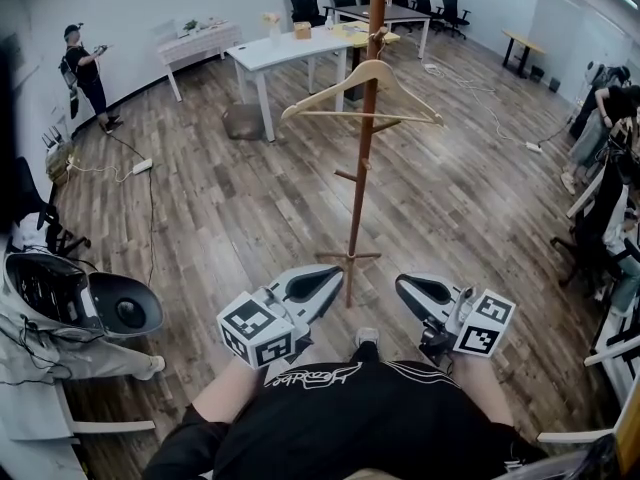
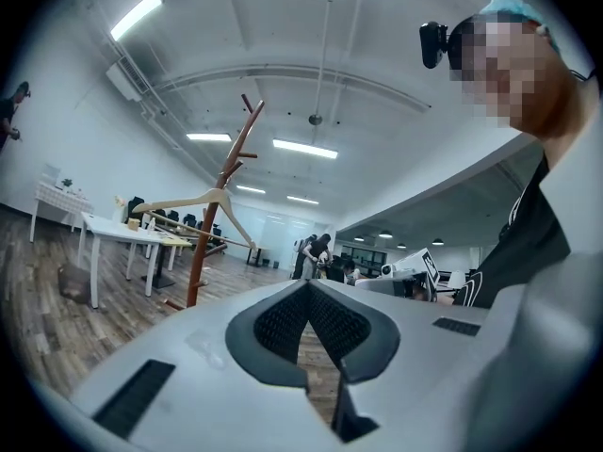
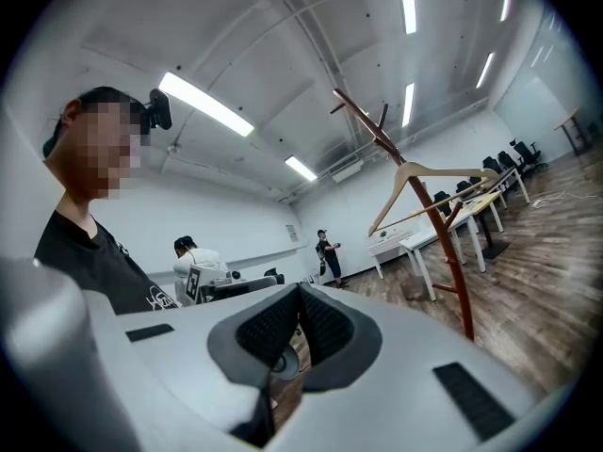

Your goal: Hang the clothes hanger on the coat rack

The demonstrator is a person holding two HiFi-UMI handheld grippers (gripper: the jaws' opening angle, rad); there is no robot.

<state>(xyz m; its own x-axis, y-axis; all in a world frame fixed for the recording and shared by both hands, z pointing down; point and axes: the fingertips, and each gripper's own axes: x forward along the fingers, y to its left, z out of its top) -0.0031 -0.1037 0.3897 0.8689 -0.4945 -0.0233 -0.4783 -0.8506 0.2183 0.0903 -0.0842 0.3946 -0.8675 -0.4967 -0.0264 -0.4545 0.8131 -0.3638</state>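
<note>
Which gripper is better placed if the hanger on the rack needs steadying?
Left, marginally: the left gripper sits nearer the coat rack than the right gripper. Both are shut, empty and low by the body; the hanger already hangs there.

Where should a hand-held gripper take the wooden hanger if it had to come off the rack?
Probably one sloping arm near the hook, approached from the person's side: the wooden hanger hangs broadside to them on the coat rack, and a grip there stays near balance.
</note>
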